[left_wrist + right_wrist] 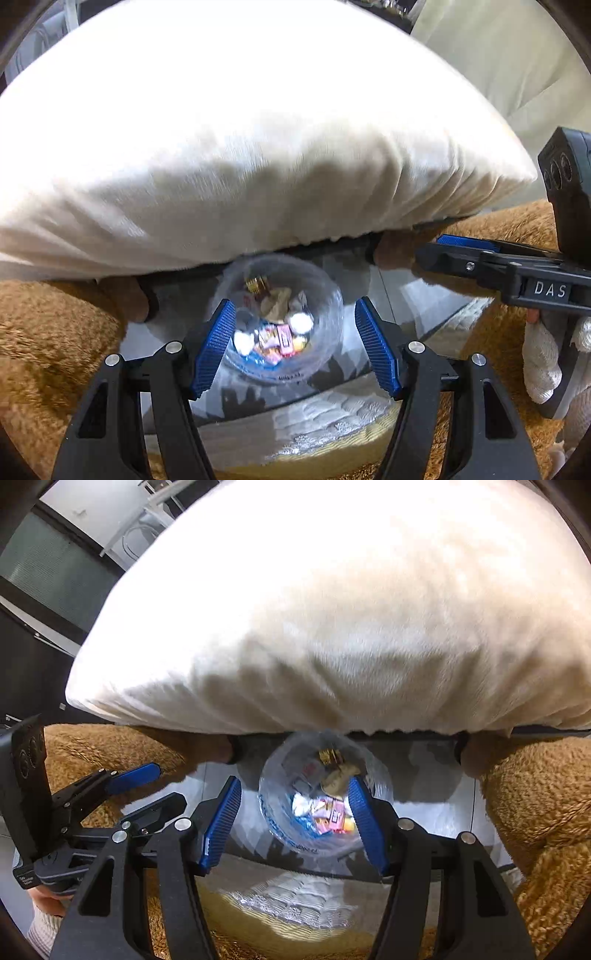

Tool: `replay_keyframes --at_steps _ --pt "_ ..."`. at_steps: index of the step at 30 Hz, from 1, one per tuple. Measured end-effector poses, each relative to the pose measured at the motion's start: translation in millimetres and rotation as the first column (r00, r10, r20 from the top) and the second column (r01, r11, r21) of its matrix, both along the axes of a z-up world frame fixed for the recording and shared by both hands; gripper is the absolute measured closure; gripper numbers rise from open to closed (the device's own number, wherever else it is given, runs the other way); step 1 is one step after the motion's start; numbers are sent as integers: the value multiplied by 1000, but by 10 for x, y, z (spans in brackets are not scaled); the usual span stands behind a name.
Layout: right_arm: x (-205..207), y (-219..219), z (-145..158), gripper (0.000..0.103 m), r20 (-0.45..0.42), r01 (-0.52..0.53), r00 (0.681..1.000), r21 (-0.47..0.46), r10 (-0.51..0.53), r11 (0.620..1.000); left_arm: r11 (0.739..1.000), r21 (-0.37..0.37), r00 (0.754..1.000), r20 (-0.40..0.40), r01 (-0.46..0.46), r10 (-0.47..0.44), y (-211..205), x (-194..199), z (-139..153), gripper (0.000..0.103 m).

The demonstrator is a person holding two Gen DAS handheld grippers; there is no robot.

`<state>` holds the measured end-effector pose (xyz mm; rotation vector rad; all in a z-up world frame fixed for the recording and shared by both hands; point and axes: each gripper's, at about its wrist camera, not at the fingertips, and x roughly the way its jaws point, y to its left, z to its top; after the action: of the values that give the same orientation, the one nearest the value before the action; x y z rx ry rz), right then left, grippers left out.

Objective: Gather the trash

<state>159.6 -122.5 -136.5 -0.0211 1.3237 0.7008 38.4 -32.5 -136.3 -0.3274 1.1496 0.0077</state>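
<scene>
A clear round bin holding several colourful wrappers and crumpled foil stands on a glossy grey surface, seen from above. My left gripper hangs over it, open, with the bin showing far below between its blue pads. In the right wrist view the same bin lies under my right gripper, which is also open and grips nothing. Each gripper shows in the other's view: the right gripper at the right edge, the left gripper at the left edge. The bin's far rim is hidden under a pillow.
A big white pillow fills the upper half of both views and overhangs the bin. Brown fuzzy fabric flanks the grey surface on both sides. A white patterned mat lies below the bin. A gloved hand holds the right gripper.
</scene>
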Motion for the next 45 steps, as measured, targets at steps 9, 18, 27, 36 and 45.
replay_keyframes --at_steps 9,18,27,36,45 --pt "123 -171 586 43 200 2 980 31 -8 1000 997 57 989 145 -49 40 237 12 501 37" --pt "243 -235 1296 43 438 -28 899 86 -12 996 991 120 937 351 -54 9 490 39 1231 37" --pt "351 -126 1602 42 575 -81 818 108 4 991 985 168 876 480 -44 -43 640 151 1579 37" --pt "457 -19 1595 28 645 -96 764 111 2 989 991 132 833 552 -38 -42 773 243 1545 25" --pt "419 -29 1581 6 701 -67 711 152 -60 986 982 182 823 565 -51 -62 645 199 1489 6"
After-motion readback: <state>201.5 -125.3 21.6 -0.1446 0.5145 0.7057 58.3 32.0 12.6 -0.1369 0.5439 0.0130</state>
